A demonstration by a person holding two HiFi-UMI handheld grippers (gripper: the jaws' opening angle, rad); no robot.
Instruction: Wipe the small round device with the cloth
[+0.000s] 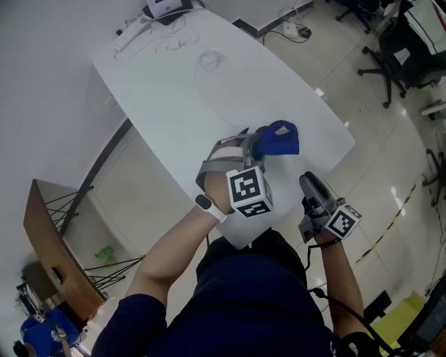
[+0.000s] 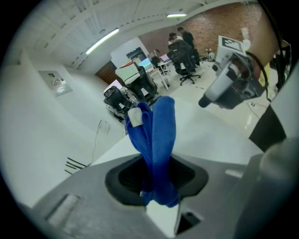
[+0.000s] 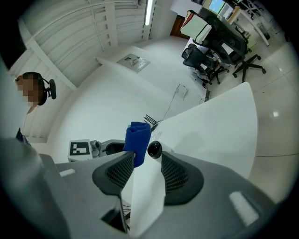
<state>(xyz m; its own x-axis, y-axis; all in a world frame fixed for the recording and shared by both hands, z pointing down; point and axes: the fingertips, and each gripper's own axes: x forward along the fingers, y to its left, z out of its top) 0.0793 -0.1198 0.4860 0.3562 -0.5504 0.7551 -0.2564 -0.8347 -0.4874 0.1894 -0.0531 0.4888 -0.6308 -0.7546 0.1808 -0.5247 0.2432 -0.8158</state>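
Over the near end of the white table [image 1: 209,104], the left gripper [image 1: 254,148] tilts downward, its jaws clamped on a folded blue cloth [image 1: 280,137] that sticks out past the tips. Just to its right, the right gripper [image 1: 307,181] points almost level at the table's edge, jaws partly apart. The small black round device [image 3: 154,149] sits against one jaw tip, with a gap on its other side.

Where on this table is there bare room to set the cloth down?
The wide middle of the table, between the looped cable and the cloth in the left hand-held gripper, is bare. The far end is crowded with cords and small devices.
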